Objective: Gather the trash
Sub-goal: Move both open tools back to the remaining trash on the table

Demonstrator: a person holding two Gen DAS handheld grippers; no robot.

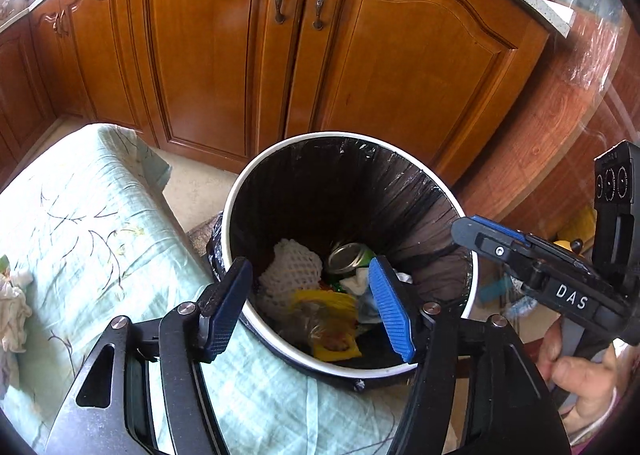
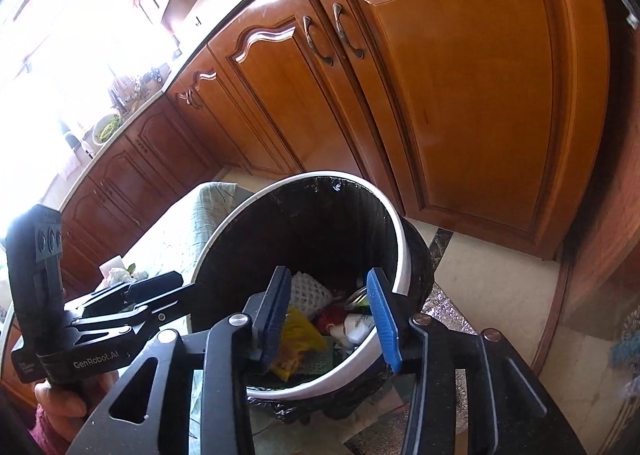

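Observation:
A round bin with a white rim [image 1: 474,287] and a black liner stands on the floor by the cabinets. It also shows in the right wrist view [image 2: 404,251]. Inside lie a white foam net [image 1: 292,269], a metal can [image 1: 348,257], a yellow wrapper [image 1: 332,329] and crumpled paper. My left gripper [image 1: 308,311] is open and empty above the bin's near rim. My right gripper [image 2: 330,321] is open and empty above the bin; it shows from the side in the left wrist view [image 1: 520,247].
A table with a pale green cloth [image 1: 92,223] stands left of the bin, with crumpled tissue [image 1: 12,303] at its left edge. Wooden cabinet doors [image 1: 208,55] stand behind the bin. A brown wooden panel [image 1: 560,115] is on the right.

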